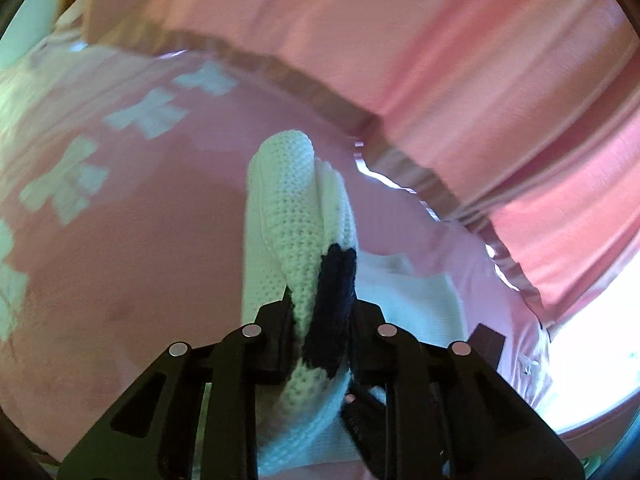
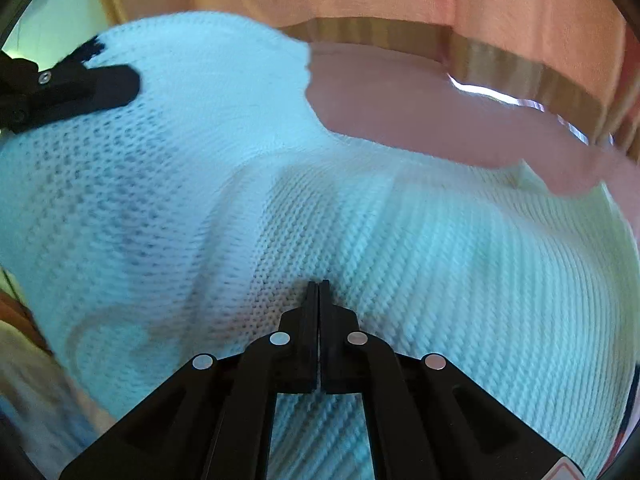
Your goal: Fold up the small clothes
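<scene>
A white knit garment (image 2: 360,220) with dark navy trim (image 1: 334,300) lies over a pink sheet (image 1: 140,280). My left gripper (image 1: 322,312) is shut on a bunched edge of the garment at the navy trim, and the fold stands up between its fingers (image 1: 276,320). It also shows in the right wrist view (image 2: 80,84) at the upper left, at the garment's corner. My right gripper (image 2: 319,288) has its jaws together, tips pressed against the knit; whether fabric is pinched is hidden.
The pink sheet has pale cross patterns (image 1: 148,112) at the left. A pink-orange curtain (image 1: 440,60) hangs behind, past a brown edge (image 1: 300,84). Bright light comes in at the lower right (image 1: 592,340).
</scene>
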Demonstrator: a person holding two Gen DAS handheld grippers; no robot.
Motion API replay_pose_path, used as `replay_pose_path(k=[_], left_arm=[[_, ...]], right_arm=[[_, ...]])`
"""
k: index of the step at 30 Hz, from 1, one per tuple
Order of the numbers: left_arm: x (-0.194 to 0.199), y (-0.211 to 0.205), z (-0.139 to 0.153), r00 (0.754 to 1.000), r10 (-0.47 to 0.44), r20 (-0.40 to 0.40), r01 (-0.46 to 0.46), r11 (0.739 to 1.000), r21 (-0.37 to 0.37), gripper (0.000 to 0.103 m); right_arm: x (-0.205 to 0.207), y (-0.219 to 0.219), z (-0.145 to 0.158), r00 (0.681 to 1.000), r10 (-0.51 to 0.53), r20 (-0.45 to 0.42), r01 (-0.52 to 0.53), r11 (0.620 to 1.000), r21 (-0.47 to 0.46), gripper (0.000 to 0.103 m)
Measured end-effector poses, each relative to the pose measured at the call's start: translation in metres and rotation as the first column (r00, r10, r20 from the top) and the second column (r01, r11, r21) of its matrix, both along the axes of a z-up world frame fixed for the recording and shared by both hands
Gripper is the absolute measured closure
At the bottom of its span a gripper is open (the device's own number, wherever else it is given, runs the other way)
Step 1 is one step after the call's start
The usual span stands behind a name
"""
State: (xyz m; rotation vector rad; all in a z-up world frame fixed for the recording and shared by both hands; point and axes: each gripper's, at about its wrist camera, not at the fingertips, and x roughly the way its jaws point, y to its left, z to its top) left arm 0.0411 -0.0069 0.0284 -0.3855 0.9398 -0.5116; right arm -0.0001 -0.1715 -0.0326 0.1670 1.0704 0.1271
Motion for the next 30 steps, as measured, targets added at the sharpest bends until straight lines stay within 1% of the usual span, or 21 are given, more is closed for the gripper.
replay_pose_path(k=[2, 4, 5, 8, 10, 12, 13, 14, 15, 16, 17, 18, 19, 20, 21, 22, 24, 25, 27, 30], left_arm=[[-0.005, -0.017, 0.005, 0.999, -0.029, 0.012, 0.029, 1.0, 0.002, 0.083], [-0.013, -0.041, 0.008, 0.997, -0.068, 0.021, 0.068, 0.998, 0.011, 0.083], [-0.019, -0.056, 0.008, 0.995, -0.093, 0.025, 0.092, 0.995, 0.025, 0.083], [-0.034, -0.089, 0.004, 0.988, -0.153, 0.03, 0.151, 0.987, 0.059, 0.083], [-0.05, -0.12, -0.006, 0.977, -0.212, 0.025, 0.209, 0.973, 0.1, 0.083], [-0.064, -0.146, -0.023, 0.965, -0.26, 0.002, 0.257, 0.953, 0.159, 0.082], [-0.07, -0.156, -0.035, 0.962, -0.274, -0.011, 0.272, 0.944, 0.186, 0.079], [-0.075, -0.162, -0.041, 0.959, -0.282, -0.009, 0.278, 0.939, 0.202, 0.076], [-0.086, -0.164, -0.046, 0.956, -0.293, 0.018, 0.281, 0.931, 0.232, 0.075], [-0.096, -0.162, -0.047, 0.951, -0.304, 0.051, 0.283, 0.925, 0.253, 0.071], [-0.106, -0.156, -0.043, 0.944, -0.316, 0.09, 0.281, 0.919, 0.275, 0.063], [-0.115, -0.15, -0.039, 0.941, -0.318, 0.115, 0.276, 0.919, 0.283, 0.056], [-0.122, -0.14, -0.035, 0.939, -0.312, 0.142, 0.264, 0.923, 0.281, 0.042], [-0.132, -0.125, -0.031, 0.937, -0.299, 0.18, 0.245, 0.931, 0.269, 0.039], [-0.14, -0.113, -0.028, 0.936, -0.28, 0.213, 0.22, 0.939, 0.265, 0.038], [-0.145, -0.104, -0.027, 0.934, -0.259, 0.245, 0.192, 0.944, 0.269, 0.035], [-0.154, -0.09, -0.032, 0.929, -0.23, 0.291, 0.147, 0.949, 0.28, 0.032], [-0.154, -0.087, -0.035, 0.928, -0.229, 0.293, 0.143, 0.947, 0.287, 0.032], [-0.153, -0.085, -0.048, 0.933, -0.234, 0.274, 0.141, 0.937, 0.319, 0.032], [-0.148, -0.086, -0.065, 0.938, -0.265, 0.225, 0.175, 0.92, 0.352, 0.032]], right_arm=[[-0.015, -0.015, 0.014, 0.999, -0.029, 0.014, 0.029, 1.0, -0.011, 0.103], [-0.039, -0.039, 0.033, 0.997, -0.075, 0.035, 0.077, 0.996, -0.05, 0.099], [-0.051, -0.051, 0.041, 0.994, -0.098, 0.045, 0.101, 0.993, -0.067, 0.098], [-0.095, -0.099, 0.062, 0.978, -0.191, 0.087, 0.199, 0.976, -0.084, 0.095], [-0.116, -0.119, 0.064, 0.967, -0.24, 0.092, 0.247, 0.965, -0.083, 0.093], [-0.134, -0.144, 0.06, 0.953, -0.294, 0.078, 0.299, 0.951, -0.073, 0.093], [-0.14, -0.153, 0.058, 0.946, -0.318, 0.066, 0.322, 0.945, -0.063, 0.091], [-0.143, -0.16, 0.056, 0.94, -0.336, 0.054, 0.339, 0.94, -0.051, 0.091], [-0.148, -0.164, 0.056, 0.937, -0.347, 0.046, 0.349, 0.937, -0.036, 0.09], [-0.148, -0.165, 0.056, 0.937, -0.345, 0.047, 0.347, 0.938, -0.03, 0.086], [-0.15, -0.164, 0.059, 0.942, -0.331, 0.055, 0.332, 0.943, -0.019, 0.08], [-0.149, -0.162, 0.063, 0.945, -0.319, 0.066, 0.32, 0.947, -0.01, 0.065], [-0.147, -0.161, 0.064, 0.948, -0.308, 0.076, 0.31, 0.951, -0.002, 0.051], [-0.145, -0.158, 0.067, 0.953, -0.29, 0.086, 0.29, 0.957, 0.009, 0.048], [-0.141, -0.154, 0.072, 0.96, -0.263, 0.098, 0.261, 0.965, 0.027, 0.047], [-0.136, -0.15, 0.077, 0.965, -0.242, 0.104, 0.238, 0.97, 0.052, 0.045], [-0.123, -0.146, 0.079, 0.974, -0.205, 0.095, 0.194, 0.975, 0.112, 0.039], [-0.116, -0.141, 0.078, 0.979, -0.185, 0.084, 0.171, 0.974, 0.146, 0.036], [-0.096, -0.134, 0.068, 0.987, -0.157, 0.034, 0.147, 0.968, 0.205, 0.035], [-0.07, -0.128, 0.044, 0.987, -0.149, -0.056, 0.158, 0.958, 0.241, 0.035]])
